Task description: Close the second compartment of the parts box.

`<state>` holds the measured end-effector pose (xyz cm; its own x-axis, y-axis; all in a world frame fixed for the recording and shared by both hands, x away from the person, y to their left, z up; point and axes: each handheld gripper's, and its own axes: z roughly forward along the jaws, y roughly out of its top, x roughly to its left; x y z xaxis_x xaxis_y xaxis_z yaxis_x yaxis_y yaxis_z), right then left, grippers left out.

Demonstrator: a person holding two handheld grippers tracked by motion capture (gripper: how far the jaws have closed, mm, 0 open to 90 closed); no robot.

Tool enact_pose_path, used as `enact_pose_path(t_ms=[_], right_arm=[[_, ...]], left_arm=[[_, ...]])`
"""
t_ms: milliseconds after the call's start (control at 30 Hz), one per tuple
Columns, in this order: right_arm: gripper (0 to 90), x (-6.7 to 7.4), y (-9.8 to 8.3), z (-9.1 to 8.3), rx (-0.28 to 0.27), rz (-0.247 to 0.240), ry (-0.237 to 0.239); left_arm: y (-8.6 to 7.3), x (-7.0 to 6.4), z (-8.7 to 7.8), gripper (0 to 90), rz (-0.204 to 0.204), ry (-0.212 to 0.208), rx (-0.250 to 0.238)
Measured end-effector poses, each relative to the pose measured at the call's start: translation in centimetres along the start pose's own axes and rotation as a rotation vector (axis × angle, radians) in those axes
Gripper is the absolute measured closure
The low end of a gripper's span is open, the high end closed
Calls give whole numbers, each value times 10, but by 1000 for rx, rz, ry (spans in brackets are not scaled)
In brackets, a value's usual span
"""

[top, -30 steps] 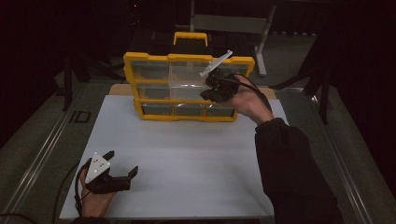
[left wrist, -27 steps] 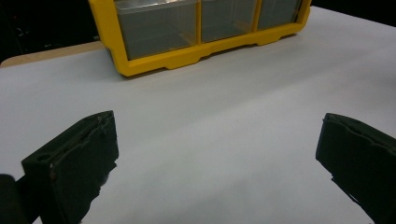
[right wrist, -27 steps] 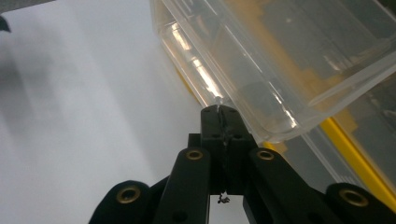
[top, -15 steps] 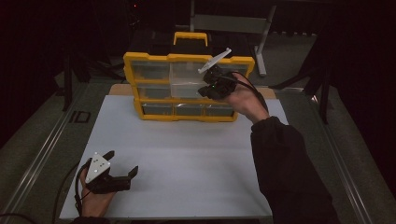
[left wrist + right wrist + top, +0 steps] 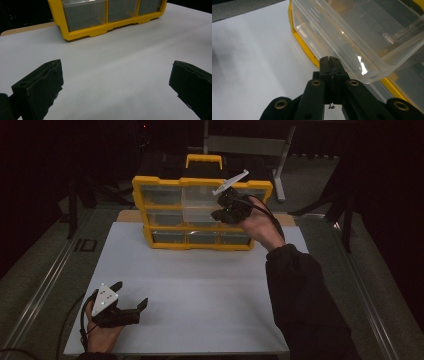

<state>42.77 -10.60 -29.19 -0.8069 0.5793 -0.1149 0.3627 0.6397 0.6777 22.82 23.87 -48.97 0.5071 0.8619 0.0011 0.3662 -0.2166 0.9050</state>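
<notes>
White table (image 5: pixel 200 285), one yellow organizer (image 5: pixel 200 212)

A dim, dark room surrounds the white table (image 5: pixel 200 285); a grey metal stand (image 5: pixel 250 145) behind.

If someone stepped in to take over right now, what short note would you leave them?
Right claw: shut, jaws pressed together, held up at the yellow drawer organizer; a clear plastic drawer sticks out of its frame right beside the tips. Whether the claw grips the drawer's edge cannot be told.
Left claw: open, empty, near the front left of the white table sheet.
Done: one clear drawer is partly out.
Left: probably finish moving that drawer, out or back in; the left claw is free to steady the organizer.
</notes>
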Motion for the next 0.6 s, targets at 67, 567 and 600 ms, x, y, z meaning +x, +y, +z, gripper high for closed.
enact_pose_path(t_ms=[67,567,600], right_arm=[[899,-1,0,1,-1,8,-2],[899,-8,2,9,-28,62,-24],[899,-9,2,9,-28,63,-23]], left_arm=[[0,0,0,0,-1,2,1],[-1,0,-1,0,-1,5,3],[-1,0,-1,0,-2,5,2]])
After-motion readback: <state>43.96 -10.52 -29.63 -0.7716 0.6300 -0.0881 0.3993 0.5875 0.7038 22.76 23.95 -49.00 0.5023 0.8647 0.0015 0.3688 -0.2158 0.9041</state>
